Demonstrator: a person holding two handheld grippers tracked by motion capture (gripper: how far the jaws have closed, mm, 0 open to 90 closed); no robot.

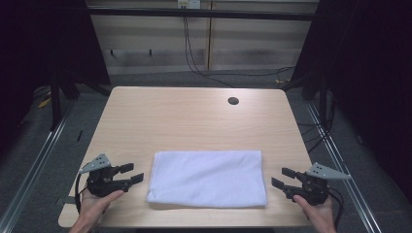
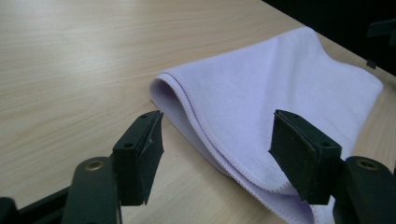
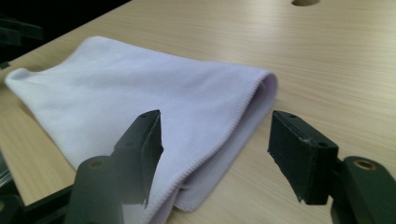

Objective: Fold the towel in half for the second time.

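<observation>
The pale wooden worktop (image 1: 194, 116) carries a folded white cloth (image 1: 208, 177) near its front edge. The left gripper (image 1: 132, 174) sits just left of the cloth, the right gripper (image 1: 283, 177) just right; both jaws spread wide, holding nothing.

I see a light wood-grain desk (image 1: 194, 116) with rounded corners and a round cable hole (image 1: 233, 101) near its far right corner. Grey floor (image 1: 73, 160) surrounds the desk. Metal rails (image 1: 29, 170) run along both sides of the floor. Behind the desk stands a pale panelled wall (image 1: 155, 43), with black cables (image 1: 194, 63) hanging down it and trailing across the floor. Both sides of the room lie in deep shadow.
</observation>
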